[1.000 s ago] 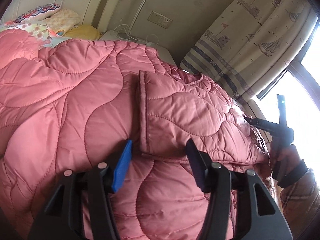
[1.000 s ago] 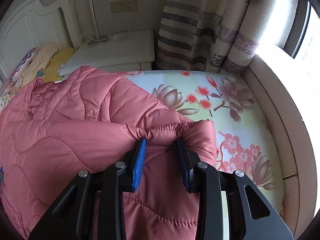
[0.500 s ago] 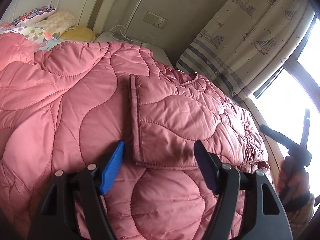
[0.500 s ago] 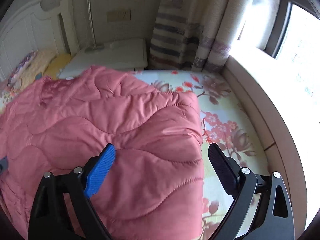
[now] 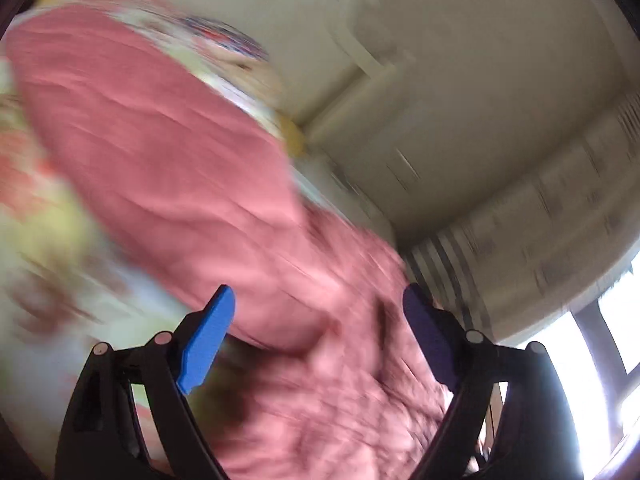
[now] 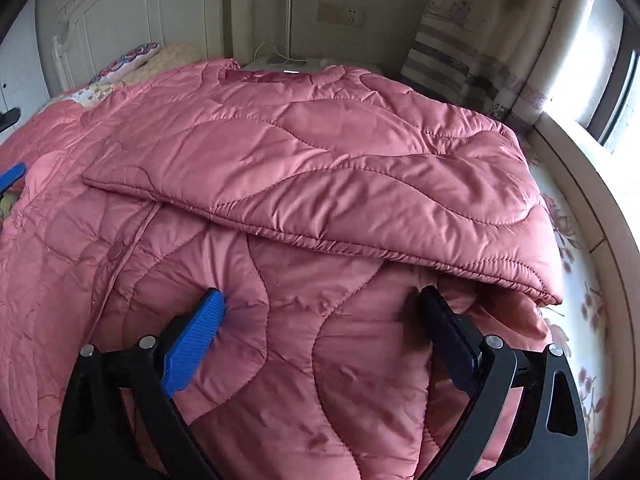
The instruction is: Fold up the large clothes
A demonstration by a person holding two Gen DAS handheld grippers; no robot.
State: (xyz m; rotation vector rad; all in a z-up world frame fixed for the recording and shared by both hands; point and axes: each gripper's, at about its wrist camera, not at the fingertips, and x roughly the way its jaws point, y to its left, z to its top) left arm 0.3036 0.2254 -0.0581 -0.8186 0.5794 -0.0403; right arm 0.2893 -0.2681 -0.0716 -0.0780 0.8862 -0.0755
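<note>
- Your right gripper (image 6: 316, 320) stands with its jaws wide apart and nothing clamped; both tips rest low over the pink quilted coat (image 6: 280, 360), which lies spread across the bed.
- One sleeve (image 6: 320, 168) is already laid over the coat's body. Its long axis runs from the cuff at left to the shoulder at the right edge, crosswise just ahead of your right gripper.
- The floral sheet (image 6: 580, 320) shows bare only along the right side, so the coat's near right edge sits just beside your right-hand jaw.
- Your left gripper (image 5: 320, 320) is opening, with nothing pressed between its pads; the view is badly smeared, but pink fabric lies ahead and below it.
- The unfolded side seems to lie to the left, so I judge your left hand nearer to it.
</note>
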